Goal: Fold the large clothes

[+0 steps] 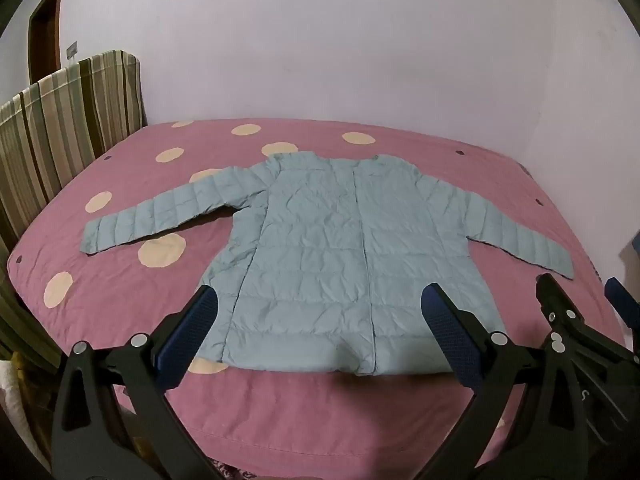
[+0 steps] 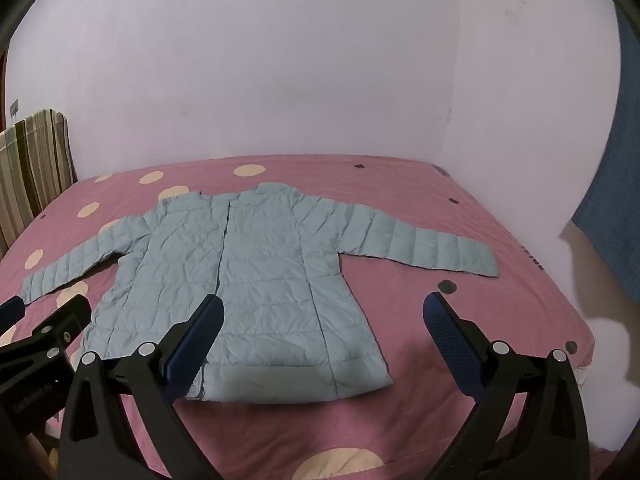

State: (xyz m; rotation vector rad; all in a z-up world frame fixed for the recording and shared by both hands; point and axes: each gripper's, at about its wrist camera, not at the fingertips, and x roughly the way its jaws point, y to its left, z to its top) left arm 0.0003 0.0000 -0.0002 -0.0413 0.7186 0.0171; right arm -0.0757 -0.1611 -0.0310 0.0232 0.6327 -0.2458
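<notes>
A pale blue quilted jacket (image 1: 340,248) lay flat on the pink bedspread (image 1: 120,292) with cream dots, both sleeves spread out sideways and its hem toward the cameras. No containers showed in either view; the bed alone carried the jacket.

The left gripper (image 1: 320,312) hung above the near hem with its jaws wide apart, holding nothing. The right gripper (image 2: 324,320) was likewise spread open and empty, over the jacket's right lower corner and the bare spread beside it.

The left wrist view showed a brown door (image 1: 46,28) and most of the striped cushion (image 1: 68,128) standing at the bed's left side; it also caught the right gripper at its lower right edge. The right wrist view showed a blue cloth (image 2: 616,208) hanging by the right wall (unseen from the left), and the left gripper (image 2: 12,312) low on its left.

The jacket's hem lay near the bed's front edge, with a strip of bare spread between. The right cuff (image 2: 480,260) ended short of the bed's right edge; the left cuff (image 1: 92,236) lay apart from the cushion. The far side of the bed met the pale wall (image 2: 280,80).
</notes>
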